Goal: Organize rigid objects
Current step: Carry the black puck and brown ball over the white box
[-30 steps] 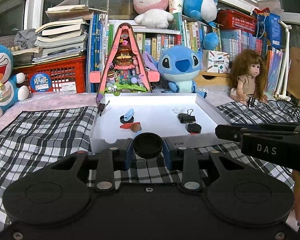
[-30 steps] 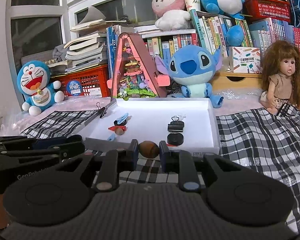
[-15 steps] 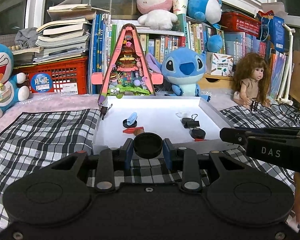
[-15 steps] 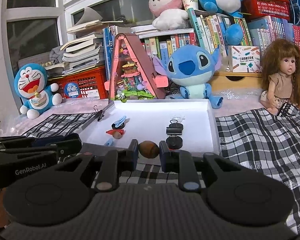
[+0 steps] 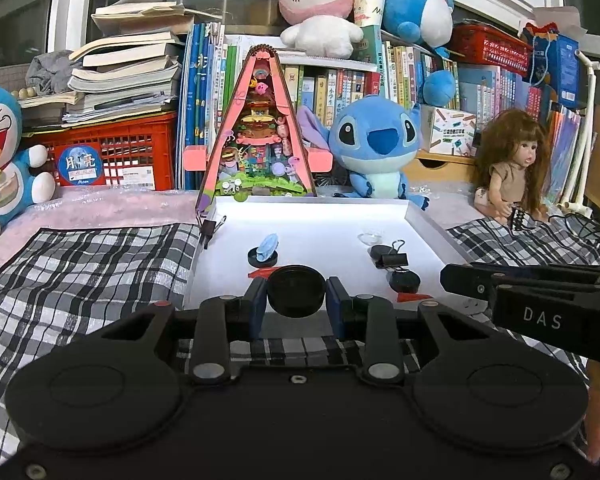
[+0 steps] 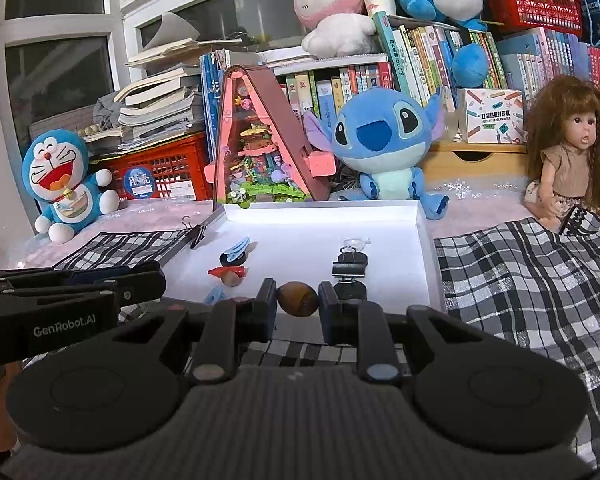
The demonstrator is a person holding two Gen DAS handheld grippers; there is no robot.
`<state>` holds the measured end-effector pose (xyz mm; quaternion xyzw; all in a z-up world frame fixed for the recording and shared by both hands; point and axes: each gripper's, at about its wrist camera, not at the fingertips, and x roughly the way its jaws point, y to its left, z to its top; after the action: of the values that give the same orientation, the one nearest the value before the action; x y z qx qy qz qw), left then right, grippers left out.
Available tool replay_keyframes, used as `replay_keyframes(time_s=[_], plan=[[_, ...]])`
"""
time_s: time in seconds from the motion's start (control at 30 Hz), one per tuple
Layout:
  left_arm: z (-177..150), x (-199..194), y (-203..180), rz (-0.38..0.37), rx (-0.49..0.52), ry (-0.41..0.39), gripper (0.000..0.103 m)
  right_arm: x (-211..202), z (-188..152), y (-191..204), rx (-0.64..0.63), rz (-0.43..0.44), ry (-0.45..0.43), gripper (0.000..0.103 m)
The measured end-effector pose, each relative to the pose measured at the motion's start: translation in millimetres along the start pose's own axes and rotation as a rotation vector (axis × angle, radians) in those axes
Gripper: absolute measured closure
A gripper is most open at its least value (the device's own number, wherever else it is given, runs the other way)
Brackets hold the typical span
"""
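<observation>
My left gripper (image 5: 297, 298) is shut on a round black cap (image 5: 297, 295), held over the near edge of the white tray (image 5: 428, 224). My right gripper (image 6: 298, 300) is shut on a brown oval nut (image 6: 298, 299), also over the tray's near edge (image 6: 426, 248). In the tray lie a blue clip on a black cap (image 5: 265, 251), a red piece (image 5: 262, 273), a black binder clip (image 5: 392, 258), another black cap (image 5: 405, 280) and a clear piece (image 5: 370, 237). The right gripper shows in the left wrist view (image 5: 540, 296), the left one in the right wrist view (image 6: 72, 292).
A checked cloth (image 5: 80, 272) covers the surface around the tray. A binder clip (image 5: 209, 227) grips the tray's far left corner. Behind stand a pink triangular toy house (image 5: 260, 132), a blue plush (image 5: 376, 148), a doll (image 5: 512, 168), a Doraemon plush (image 5: 0, 160) and shelves of books.
Both grippers have moved forward and a little up toward the tray, still holding the cap and the nut. The tray's contents have not moved.
</observation>
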<state>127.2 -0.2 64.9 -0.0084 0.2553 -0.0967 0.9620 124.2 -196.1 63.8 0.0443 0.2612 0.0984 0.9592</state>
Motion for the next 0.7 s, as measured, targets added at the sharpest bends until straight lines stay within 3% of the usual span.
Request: replay_keyframes(time_s=[0.43,0.7], plan=[[13,33,4,0.019,-0.026,0.029,0.073,27,11,-5,0.007,-0.030,0.024,0.076],[36,74,18,-0.026,-0.104,0.125,0.073,49,28,-20,0.081,-0.040,0.050,0.076]])
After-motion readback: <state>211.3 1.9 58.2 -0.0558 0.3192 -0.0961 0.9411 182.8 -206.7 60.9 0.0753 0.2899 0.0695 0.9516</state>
